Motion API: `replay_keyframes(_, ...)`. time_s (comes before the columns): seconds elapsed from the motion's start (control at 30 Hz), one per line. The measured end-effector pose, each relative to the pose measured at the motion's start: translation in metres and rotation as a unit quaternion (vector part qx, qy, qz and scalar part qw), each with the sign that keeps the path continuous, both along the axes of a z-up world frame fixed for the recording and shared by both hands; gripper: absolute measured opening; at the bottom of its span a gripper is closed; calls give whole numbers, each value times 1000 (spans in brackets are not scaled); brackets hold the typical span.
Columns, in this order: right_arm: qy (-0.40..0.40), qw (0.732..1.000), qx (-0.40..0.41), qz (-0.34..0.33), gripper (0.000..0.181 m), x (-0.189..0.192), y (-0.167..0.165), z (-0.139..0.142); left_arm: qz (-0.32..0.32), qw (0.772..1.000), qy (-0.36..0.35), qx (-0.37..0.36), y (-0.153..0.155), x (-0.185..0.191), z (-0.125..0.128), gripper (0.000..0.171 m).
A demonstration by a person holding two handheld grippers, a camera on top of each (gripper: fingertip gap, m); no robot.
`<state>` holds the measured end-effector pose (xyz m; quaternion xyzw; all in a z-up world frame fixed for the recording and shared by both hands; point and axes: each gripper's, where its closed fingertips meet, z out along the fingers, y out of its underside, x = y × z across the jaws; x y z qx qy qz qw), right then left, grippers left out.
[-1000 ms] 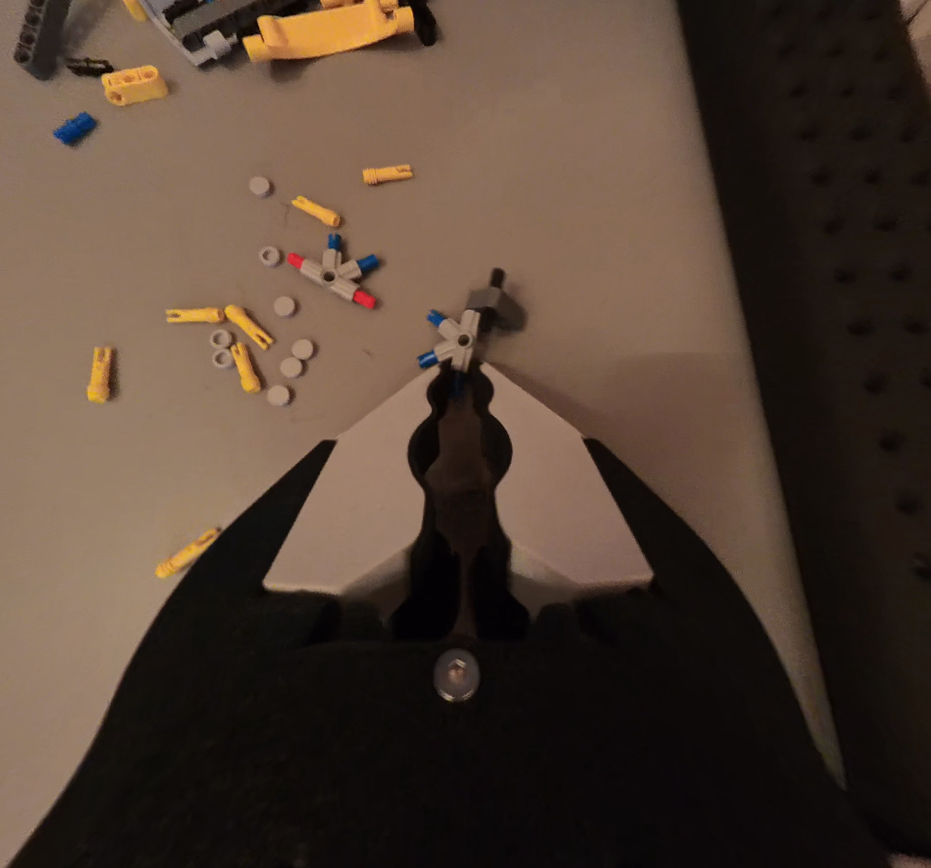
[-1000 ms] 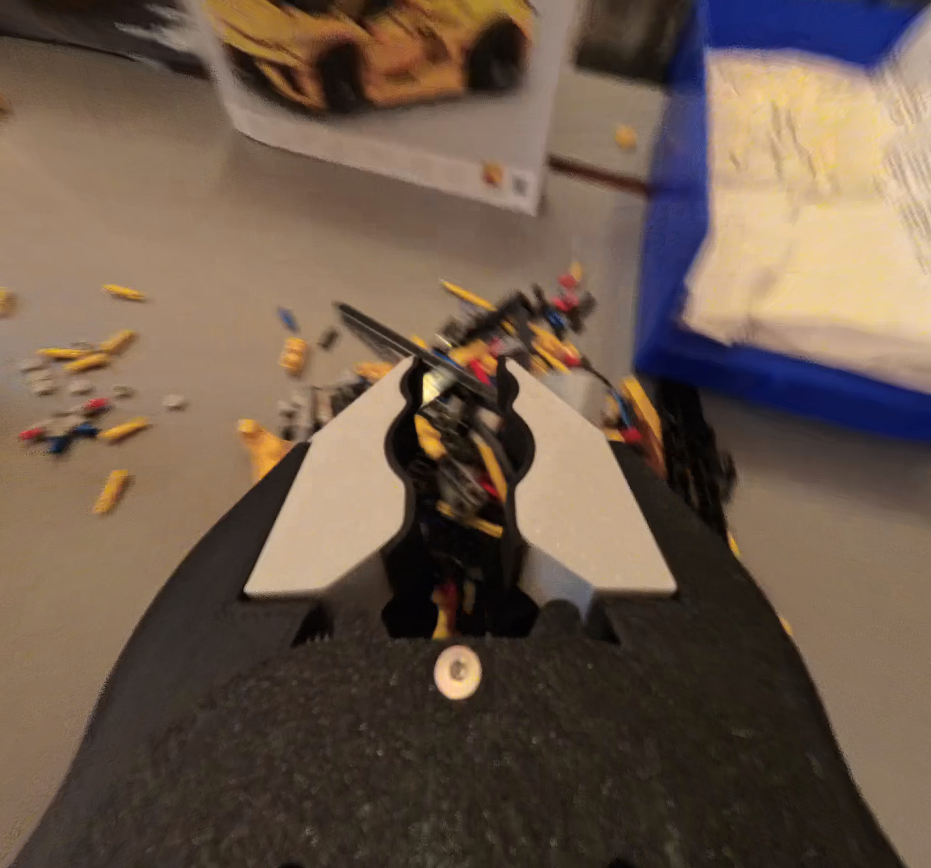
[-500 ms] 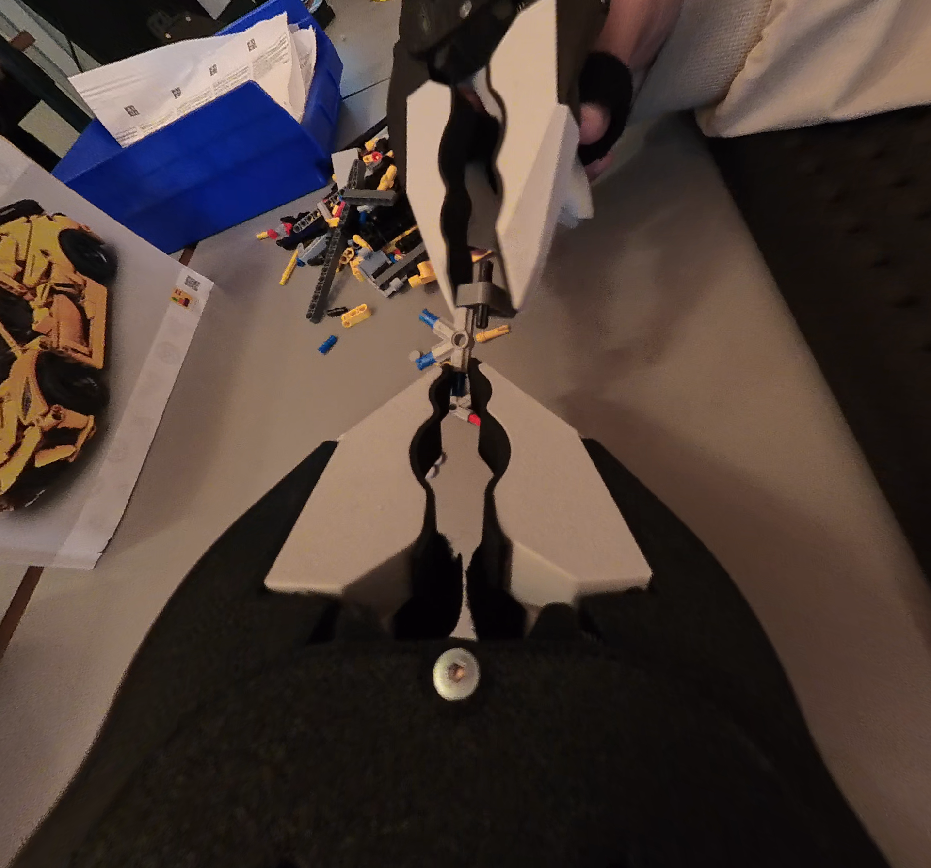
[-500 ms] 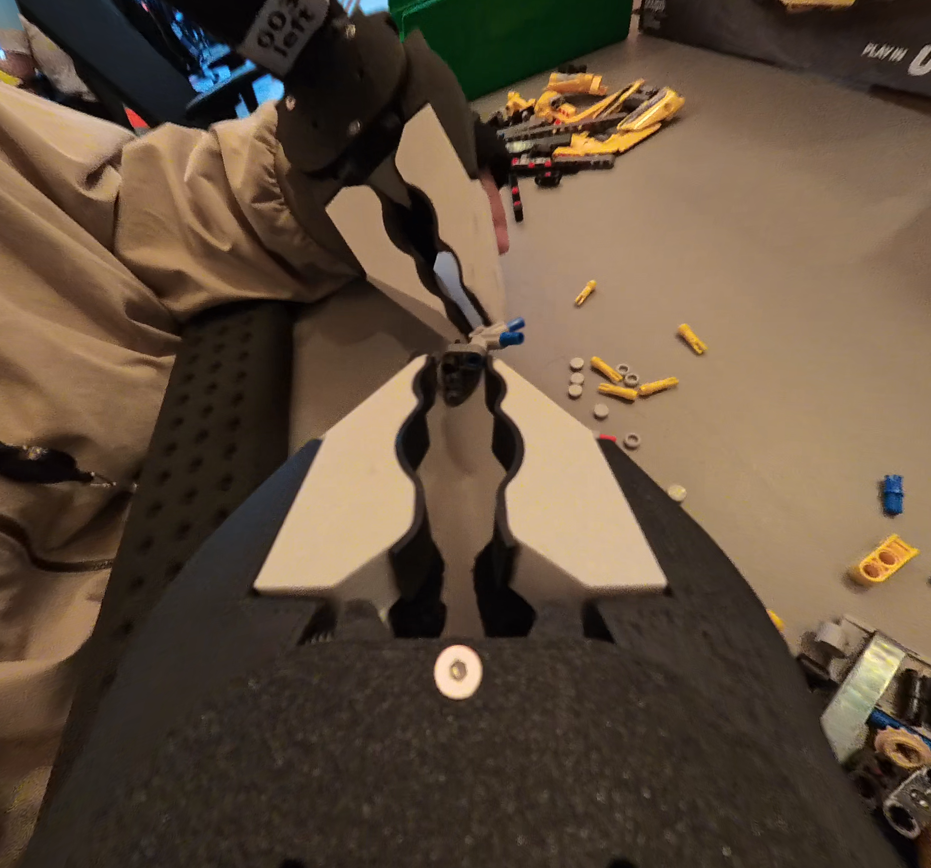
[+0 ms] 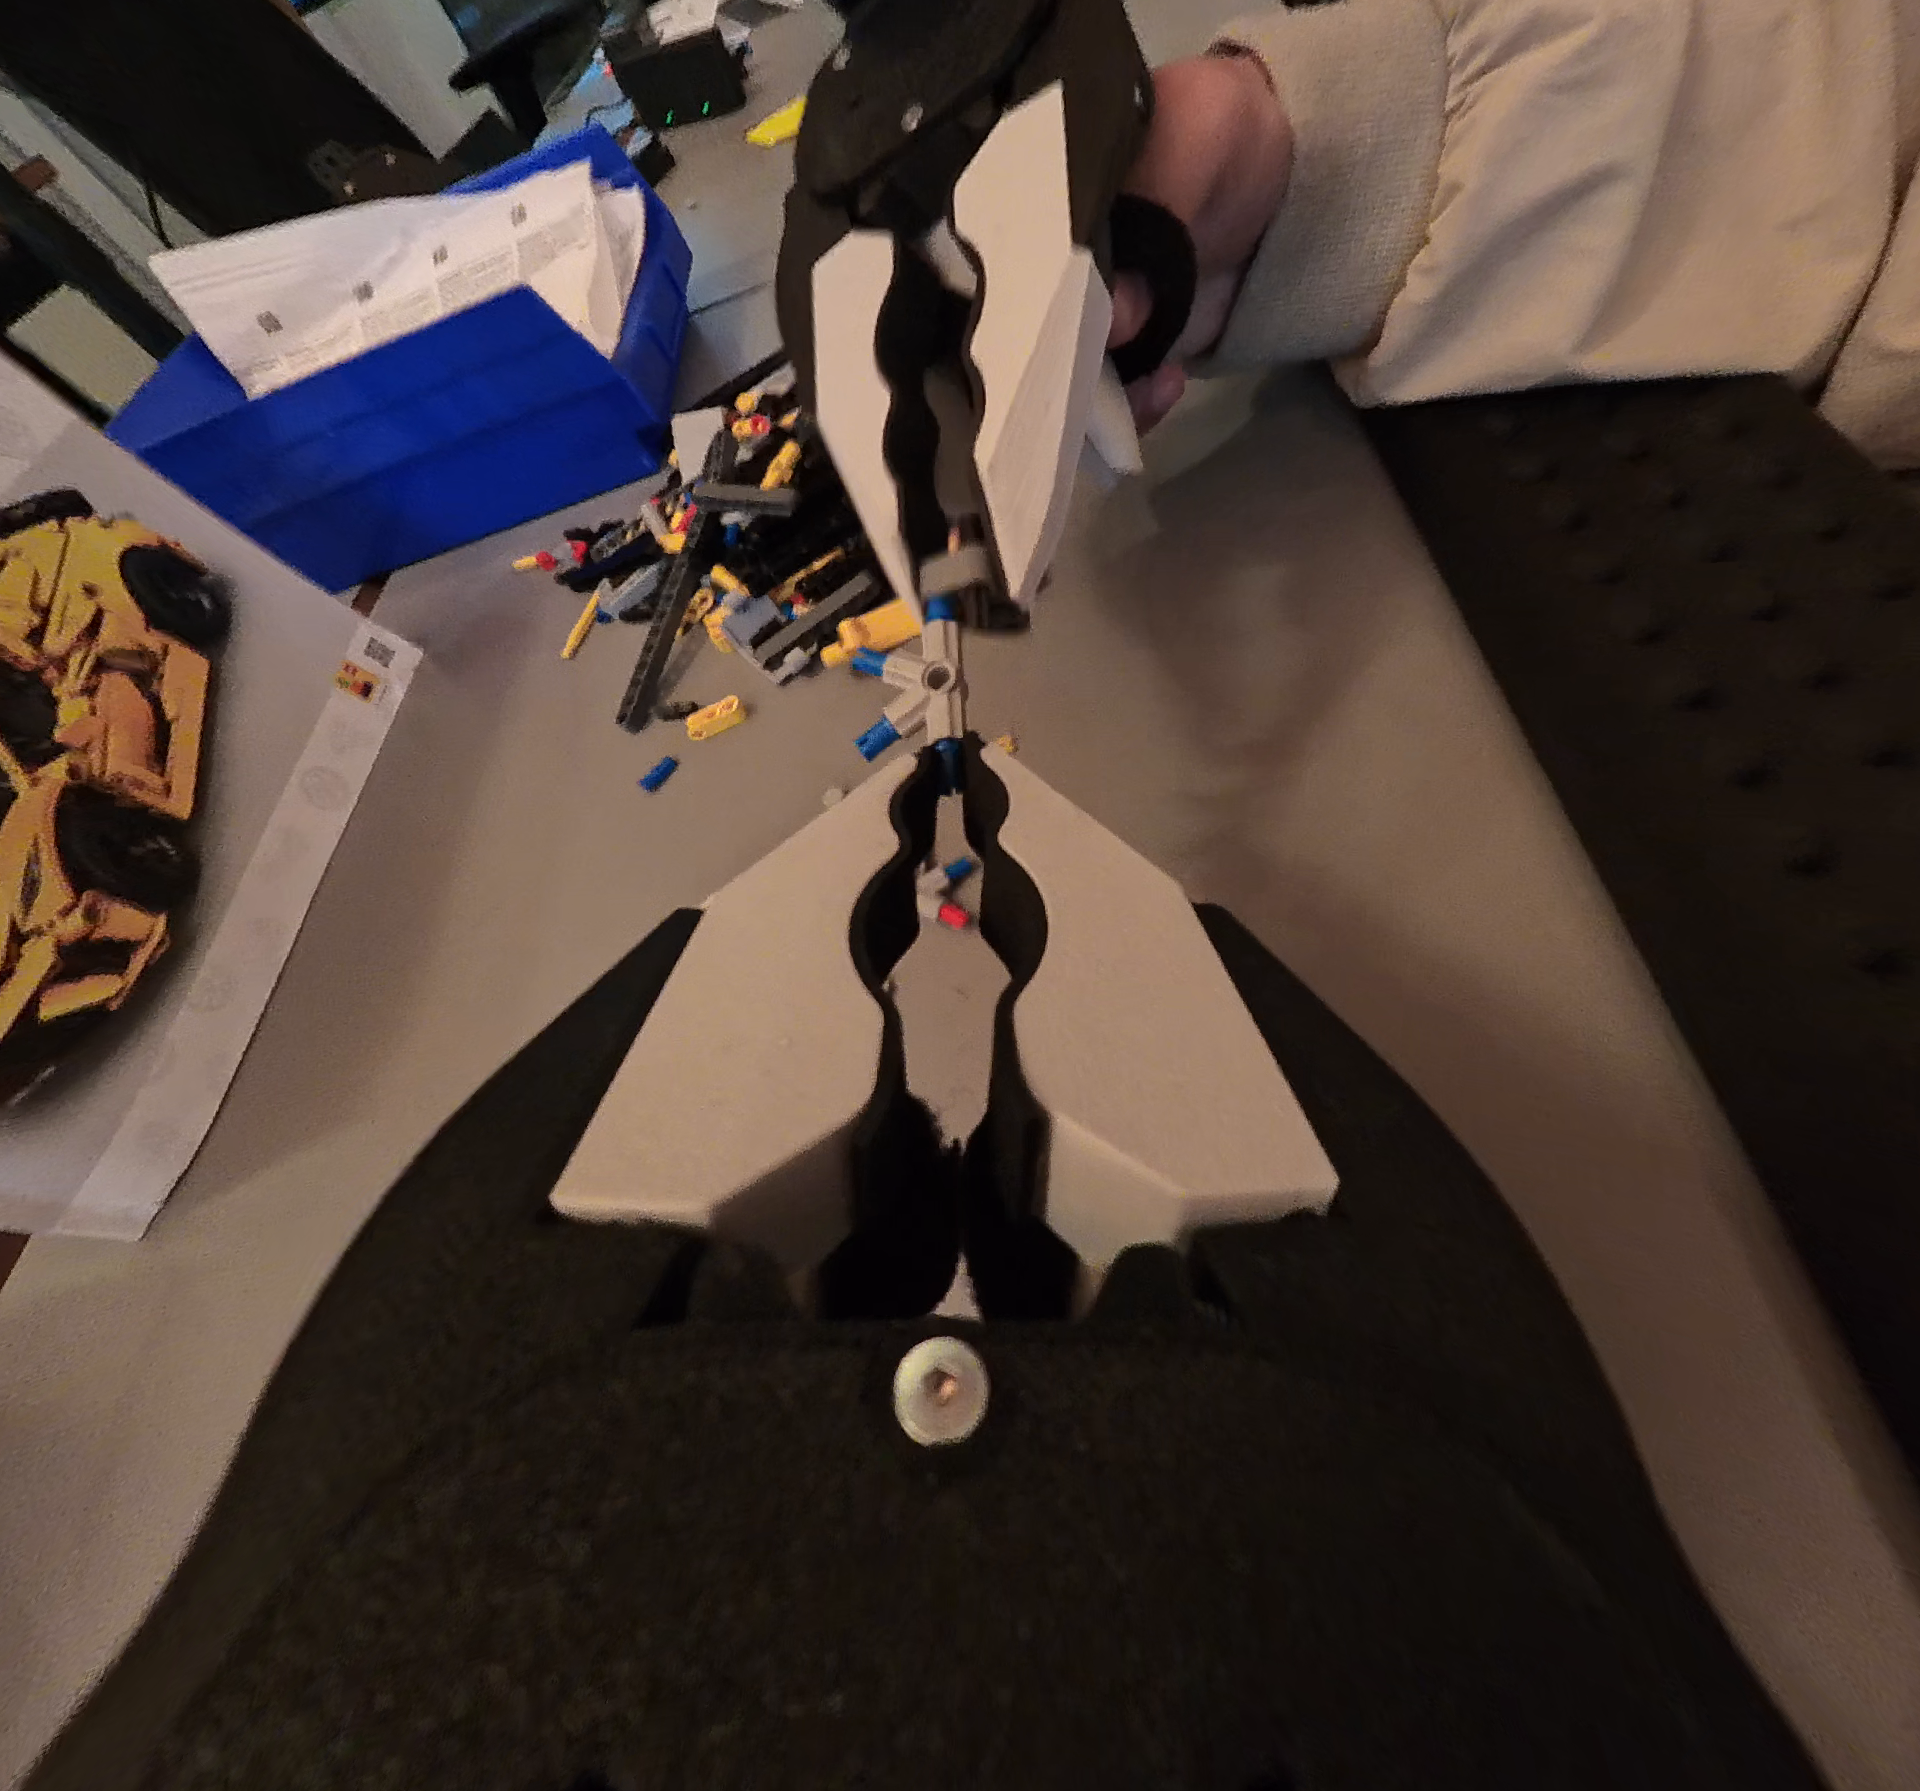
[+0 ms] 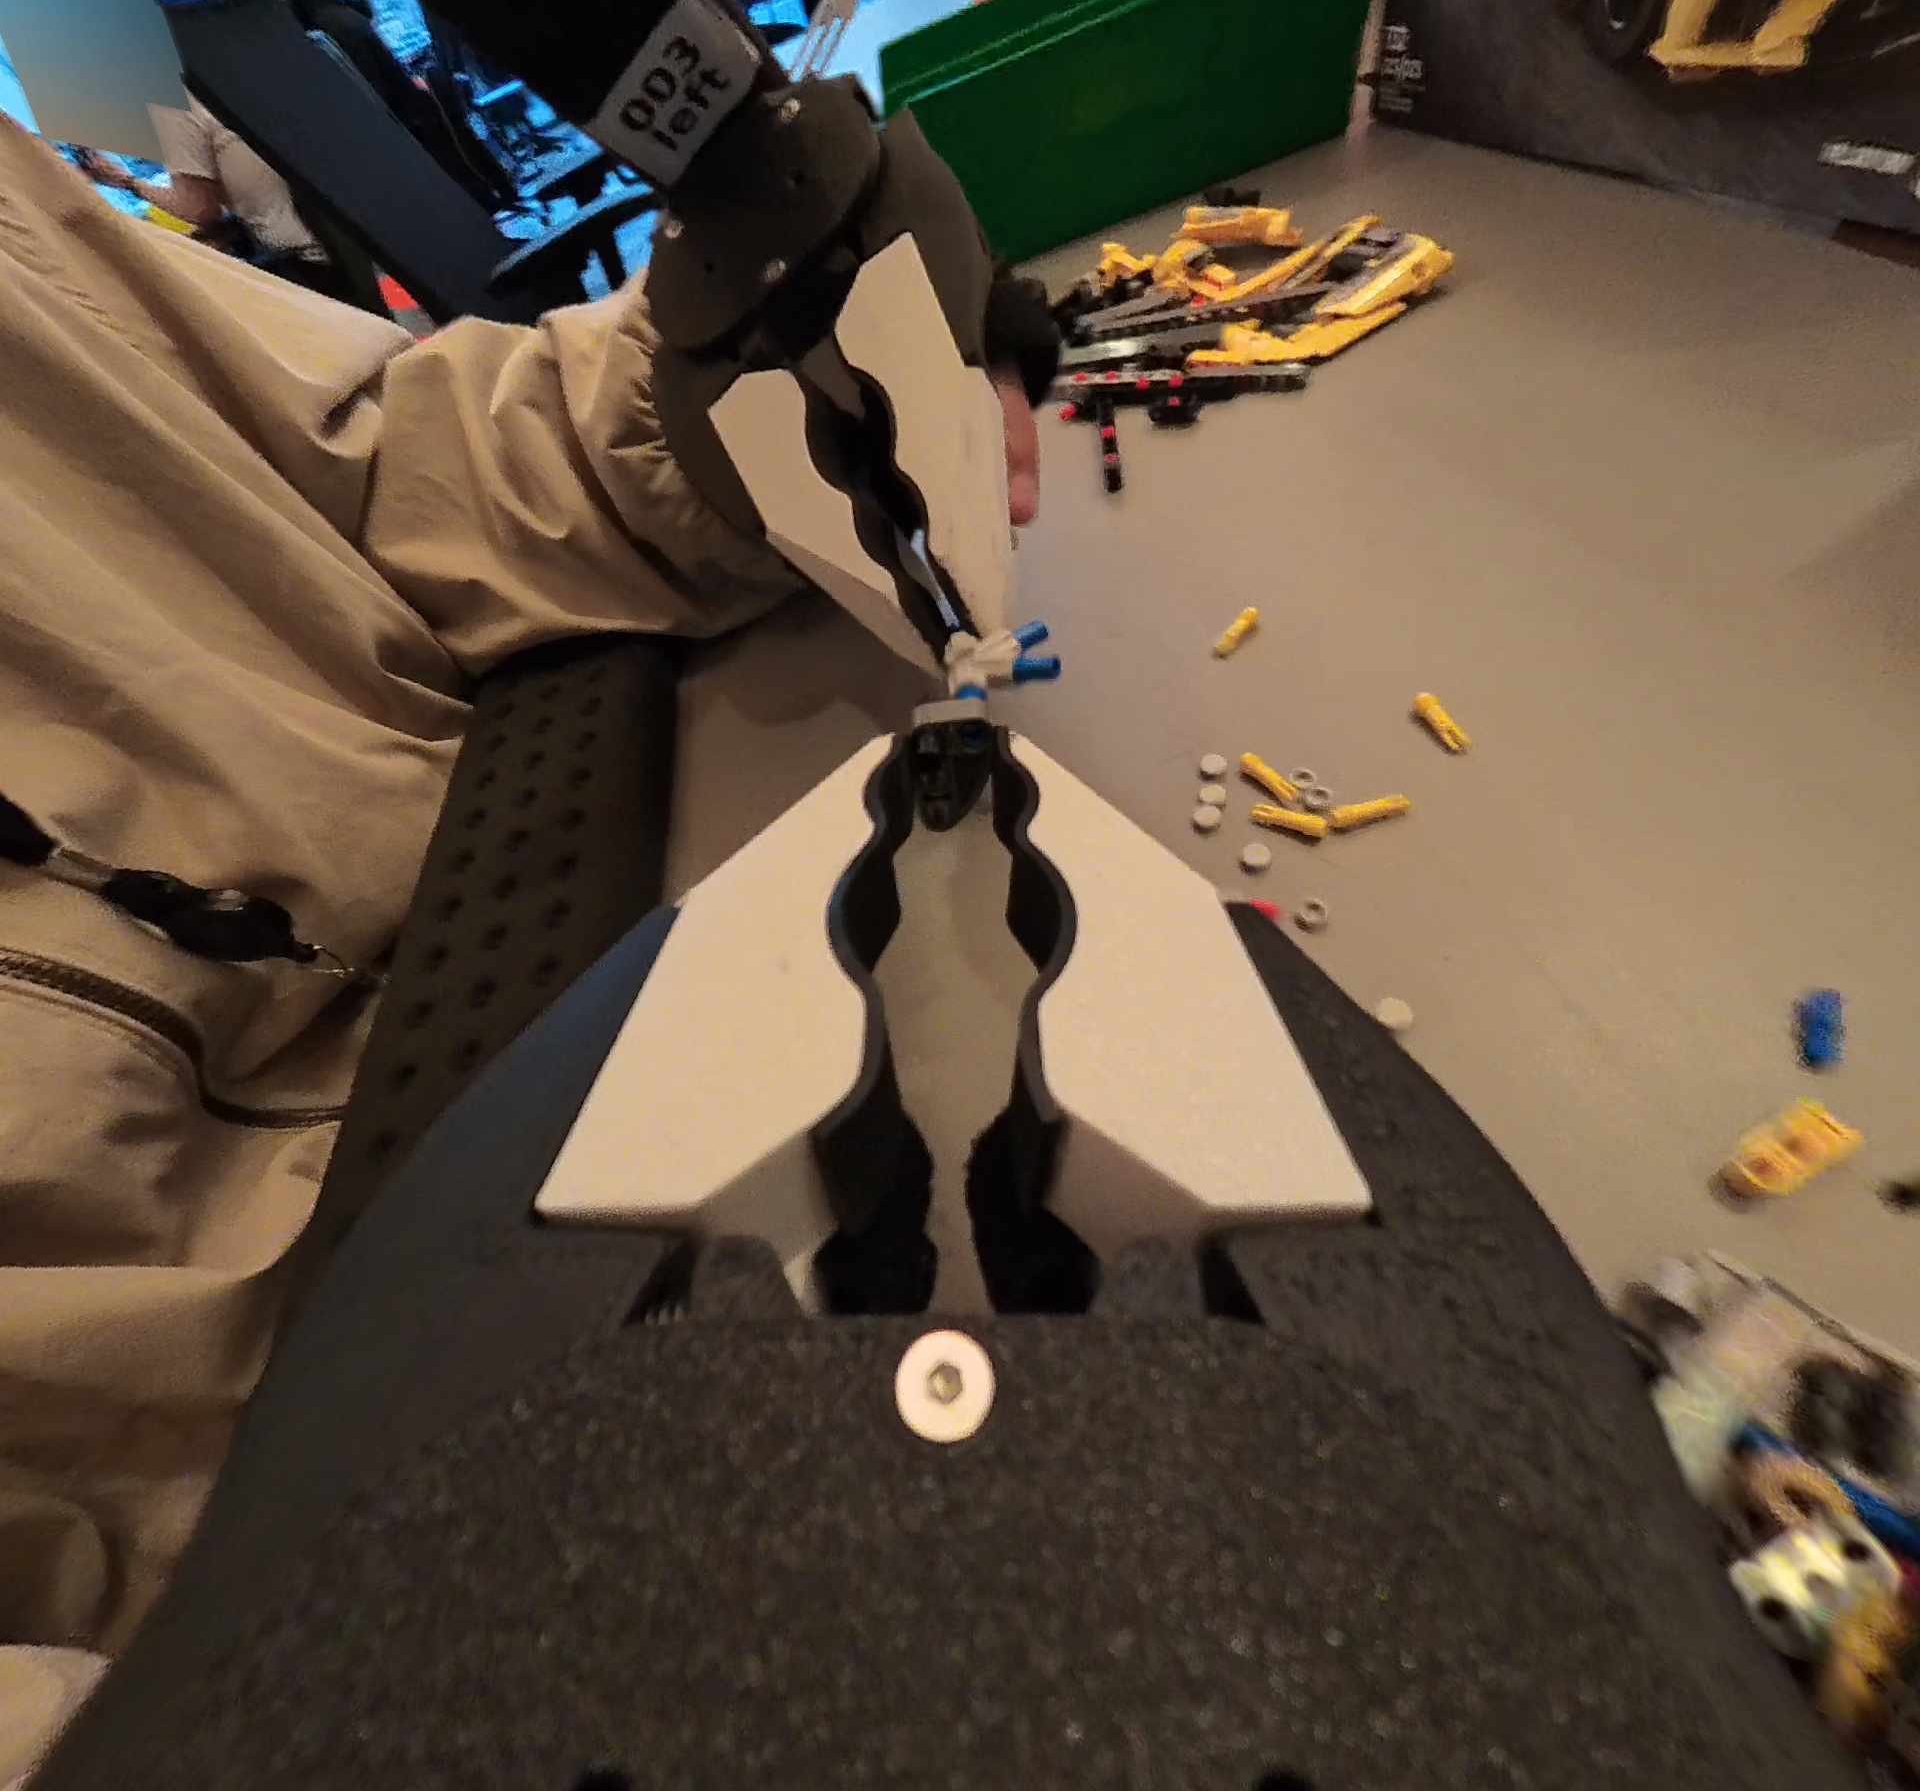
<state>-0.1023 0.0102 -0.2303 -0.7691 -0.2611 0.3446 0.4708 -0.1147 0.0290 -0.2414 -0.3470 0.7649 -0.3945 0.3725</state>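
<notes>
Two claws meet over the worktop (image 5: pixel 1299 806).
Left claw (image 5: pixel 943 767) pinches a grey connector (image 5: pixel 933 679) (blue pins); right claw (image 6: pixel 945 749) grips its dark end piece (image 6: pixel 943 785).

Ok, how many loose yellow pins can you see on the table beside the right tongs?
5 yellow pins: one farthest, one to its right, and three clustered by the grey discs. Others may hide behind the right tongs.
</notes>
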Motion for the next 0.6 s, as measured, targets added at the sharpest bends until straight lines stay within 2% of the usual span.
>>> replay_keyframes(0.03, 7, 1000, 12, -23, 14, 15, 1, 7, 27, 999, 15, 21, 16, -2, -6, 4)
replay_keyframes(0.07, 50, 997, 32, -41, 14, 35, -4, 23, 43, 999, 13, 20, 30, -5, -6, 4)
replay_keyframes(0.1, 80, 994, 38, -57, 13, 54, -11, 34, 39, 999, -3, -18, 34, -8, 3, 4)
replay_keyframes(0.13, 80, 994, 33, -68, 13, 67, -16, 33, 30, 998, -17, -58, 33, -9, 14, 4)
replay_keyframes(0.2, 71, 994, 24, -81, 13, 73, -16, 24, 17, 997, -25, -68, 26, -9, 18, 4)
replay_keyframes(0.27, 48, 997, -24, -58, 13, 57, -13, 3, 18, 999, -10, -38, 20, -5, 4, 4)
replay_keyframes(0.33, -52, 994, -93, -12, 14, 32, -18, -39, 19, 1000, 9, -9, 16, -2, -10, 4)
replay_keyframes(0.4, -128, 987, -97, 22, 14, 11, -19, -64, -8, 997, 77, -26, 6, -9, -31, 4)
replay_keyframes(0.43, -152, 984, -88, 28, 14, 5, -17, -68, -22, 991, 125, -38, 0, -16, -44, 5)
replay_keyframes(0.5, -149, 986, -71, 35, 14, -2, -16, -64, -37, 981, 187, -28, -8, -26, -65, 5)
replay_keyframes(0.6, -95, 993, -52, 36, 14, -6, -12, -50, -41, 976, 215, -8, -19, -26, -77, 6)
